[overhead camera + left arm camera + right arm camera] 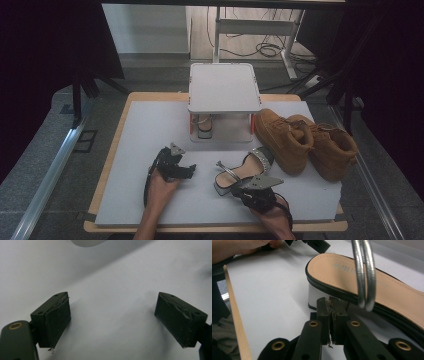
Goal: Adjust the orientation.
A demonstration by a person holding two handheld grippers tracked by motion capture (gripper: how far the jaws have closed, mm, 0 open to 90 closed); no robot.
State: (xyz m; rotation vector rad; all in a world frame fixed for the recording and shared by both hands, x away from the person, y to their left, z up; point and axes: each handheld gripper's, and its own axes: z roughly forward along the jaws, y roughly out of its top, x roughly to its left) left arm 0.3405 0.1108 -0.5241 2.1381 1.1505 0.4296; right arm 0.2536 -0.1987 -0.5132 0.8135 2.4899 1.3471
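My right hand-held gripper (331, 302) is pressed together, empty, touching the silver-strapped tan-insole block-heel sandal (367, 282) at 12 o'clock. My left hand-held gripper (112, 320) stands apart over the white surface (112, 277).

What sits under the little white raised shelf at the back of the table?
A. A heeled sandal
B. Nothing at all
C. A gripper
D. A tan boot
A: in the high view a heeled sandal stands under the white shelf, while both tan boots sit out on the table to its right.
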